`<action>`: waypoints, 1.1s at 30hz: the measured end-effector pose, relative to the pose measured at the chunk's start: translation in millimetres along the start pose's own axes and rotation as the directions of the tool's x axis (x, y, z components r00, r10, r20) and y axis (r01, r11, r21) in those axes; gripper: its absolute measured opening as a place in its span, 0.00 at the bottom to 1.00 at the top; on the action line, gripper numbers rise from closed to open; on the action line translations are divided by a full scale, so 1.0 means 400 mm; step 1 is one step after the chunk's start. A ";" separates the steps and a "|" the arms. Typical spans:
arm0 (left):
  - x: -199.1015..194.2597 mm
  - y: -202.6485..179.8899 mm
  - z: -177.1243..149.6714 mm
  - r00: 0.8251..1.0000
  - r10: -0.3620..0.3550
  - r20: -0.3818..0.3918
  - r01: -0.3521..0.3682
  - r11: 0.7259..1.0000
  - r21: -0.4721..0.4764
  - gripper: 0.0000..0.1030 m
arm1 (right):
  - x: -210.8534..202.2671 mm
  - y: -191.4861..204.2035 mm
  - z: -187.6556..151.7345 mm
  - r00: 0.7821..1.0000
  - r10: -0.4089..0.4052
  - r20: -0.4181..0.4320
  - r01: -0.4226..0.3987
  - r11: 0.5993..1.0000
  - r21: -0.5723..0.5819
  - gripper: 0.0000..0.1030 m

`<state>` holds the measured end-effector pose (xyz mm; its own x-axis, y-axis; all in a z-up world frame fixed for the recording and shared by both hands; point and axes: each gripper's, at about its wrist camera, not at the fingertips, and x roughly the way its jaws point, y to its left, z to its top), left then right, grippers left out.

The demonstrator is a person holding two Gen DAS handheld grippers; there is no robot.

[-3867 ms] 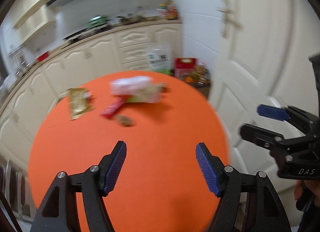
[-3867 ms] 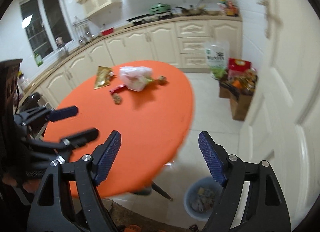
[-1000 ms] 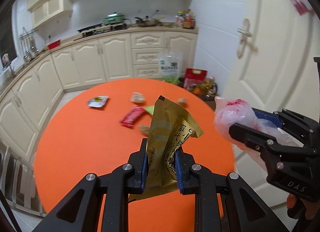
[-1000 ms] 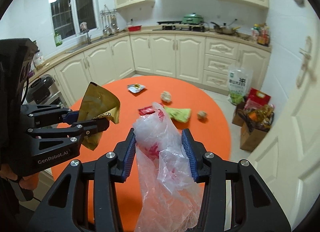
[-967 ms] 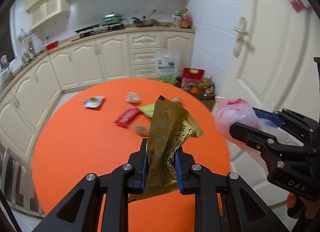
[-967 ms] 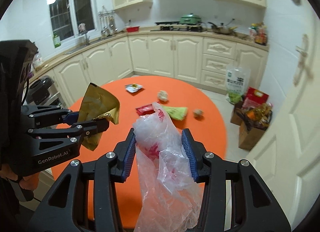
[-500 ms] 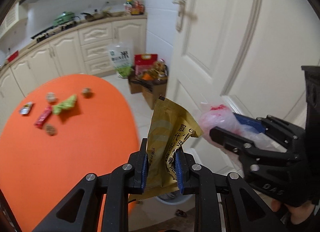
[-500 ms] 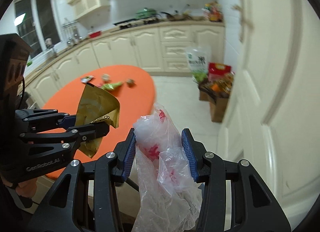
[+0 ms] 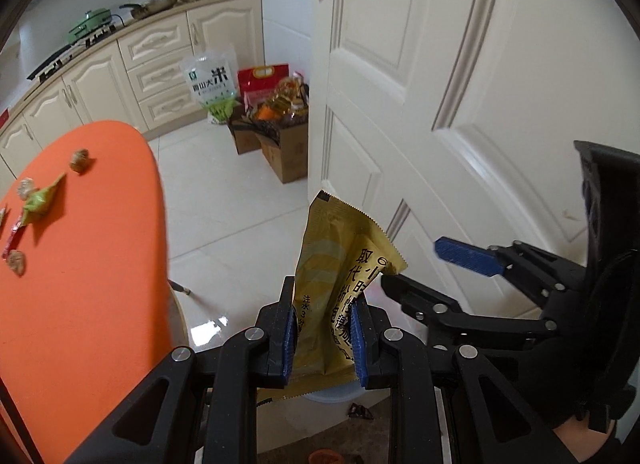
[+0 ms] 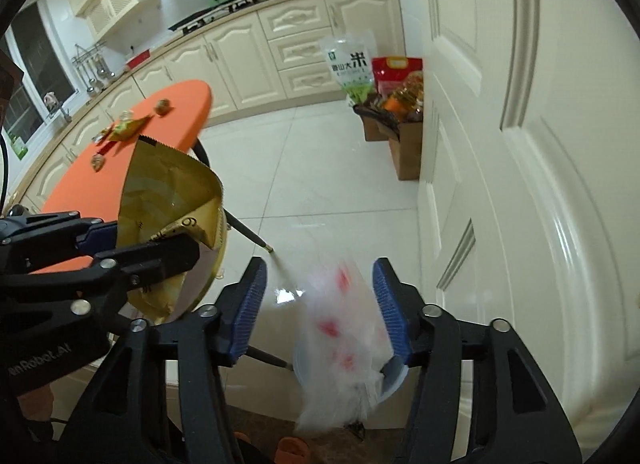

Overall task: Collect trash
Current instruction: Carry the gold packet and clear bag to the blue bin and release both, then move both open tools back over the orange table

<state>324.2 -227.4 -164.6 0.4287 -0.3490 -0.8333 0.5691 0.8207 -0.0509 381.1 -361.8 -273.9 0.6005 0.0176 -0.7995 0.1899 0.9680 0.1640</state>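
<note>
Beside the orange bench [image 9: 88,264], the gold packet [image 9: 340,284] is clamped upright by the left hand-held gripper [image 9: 322,334]; the right hand-held gripper [image 10: 320,308] is spread wide, a blurred plastic bag [image 10: 344,344] loose between its pads.

- We're seeing the gold wrapper [image 9: 344,288] looking like crinkled foil film, semi-glossy, with a serrated top edge.
- We're reading the plastic bag [image 10: 344,340] as thin translucent film, motion-blurred, with red print.
- The left gripper [image 9: 322,338] is showing matt black plastic arms, ribbed blue finger pads [image 9: 286,338] and bright metal screw heads.
- The right gripper [image 10: 320,304] is showing the same finish.
- The table [image 9: 80,304] is presenting a smooth, matt orange top.
- The floor tiles [image 10: 328,167] are looking glossy and reflecting light.
- The door [image 9: 460,83] is showing smooth white satin paint.
- The boxes [image 9: 286,151] are looking like plain brown cardboard.
</note>
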 end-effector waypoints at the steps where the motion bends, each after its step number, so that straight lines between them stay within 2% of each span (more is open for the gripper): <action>1: 0.019 0.000 0.010 1.000 -0.005 -0.010 0.005 1.000 0.002 0.19 | 0.009 -0.011 -0.006 1.000 -0.008 -0.009 0.008 1.000 0.006 0.56; 6: 0.101 -0.018 0.040 0.998 -0.005 -0.058 0.007 1.000 0.019 0.20 | 0.029 -0.032 -0.040 0.997 -0.065 -0.045 0.065 0.998 -0.006 0.62; 9: 0.136 -0.024 0.052 0.997 -0.013 -0.081 0.014 1.000 0.019 0.25 | 0.040 -0.041 -0.055 0.995 -0.075 -0.064 0.075 0.997 -0.015 0.71; 16: 0.163 -0.041 0.077 0.995 -0.019 -0.099 0.021 0.999 0.024 0.27 | 0.032 -0.045 -0.059 0.995 -0.065 -0.074 0.064 0.998 -0.013 0.71; 18: 0.151 -0.042 0.071 0.996 -0.021 -0.087 0.023 0.999 0.023 0.34 | 0.031 -0.048 -0.055 0.995 -0.070 -0.073 0.069 0.997 -0.020 0.71; 20: 0.124 -0.034 0.060 0.997 -0.028 -0.072 0.029 0.999 0.018 0.65 | 0.021 -0.045 -0.055 0.995 -0.074 -0.071 0.073 0.997 -0.023 0.71; 22: 0.112 -0.033 0.045 0.999 -0.025 -0.039 0.025 0.999 0.025 0.71 | 0.008 -0.038 -0.054 0.995 -0.077 -0.065 0.075 0.997 -0.026 0.73; 25: 0.097 -0.046 0.037 0.999 0.011 -0.033 -0.009 0.998 0.055 0.71 | -0.015 -0.031 -0.053 0.996 -0.073 -0.058 0.071 0.997 -0.021 0.74; 33: -0.028 -0.018 -0.001 0.999 0.013 0.037 -0.014 0.999 0.029 0.71 | -0.102 0.039 -0.028 0.998 -0.070 -0.002 0.070 0.996 -0.048 0.74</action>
<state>314.9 -229.2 -155.2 0.4618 -0.3551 -0.8128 0.5832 0.8120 -0.0234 350.8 -344.8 -245.2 0.5841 -0.0495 -0.8101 0.1933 0.9779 0.0797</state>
